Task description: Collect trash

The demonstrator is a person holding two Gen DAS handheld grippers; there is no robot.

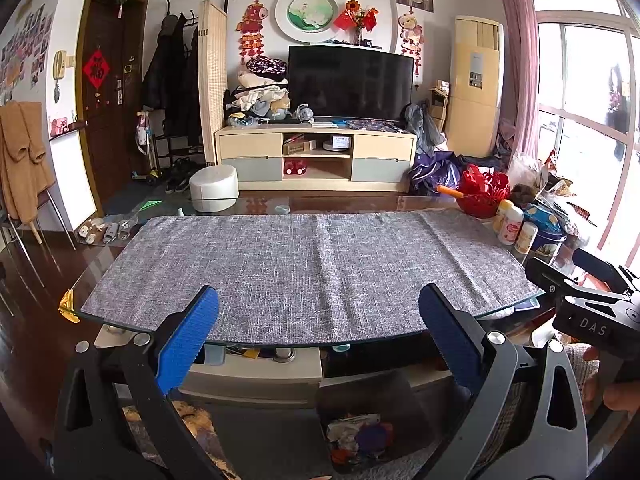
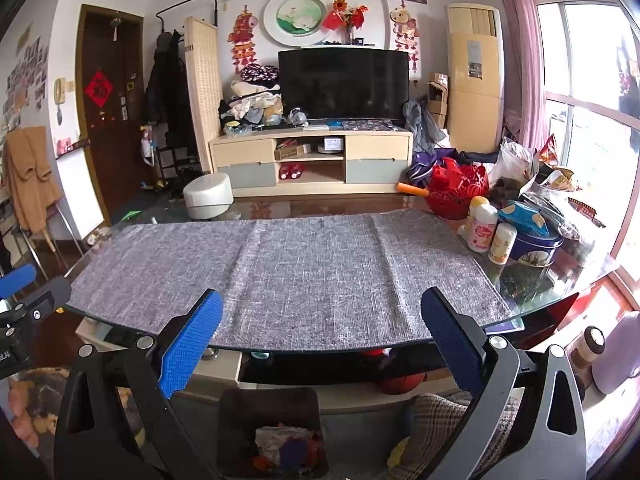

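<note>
Left gripper [image 1: 319,334] stood with its blue pads spread wide and nothing between them, raised before the near edge of the glass table [image 1: 516,312], whose grey cloth mat [image 1: 304,264] lay bare of loose scraps. From the left wrist view, the task's thing, the trash already gathered, sat in the dark bin [image 1: 366,420] on the floor, below the table edge and down and slightly right of this gripper; the right tool's black body showed at the far right with part of a hand [image 1: 616,392] on it. Right gripper [image 2: 322,336] was likewise released and empty. From the right wrist view, the bin [image 2: 272,428] lay below and slightly left of it, so the bin sat between the two grippers, neither clearly nearer. Only this view showed the full cluster at the table's right end: red basket [image 2: 456,192], bottles [image 2: 482,228], blue tin [image 2: 534,244] and plastic bags [image 2: 516,160]. Any remaining trash probably lay there, nearer the right hand, though none could be identified with certainty.
</note>
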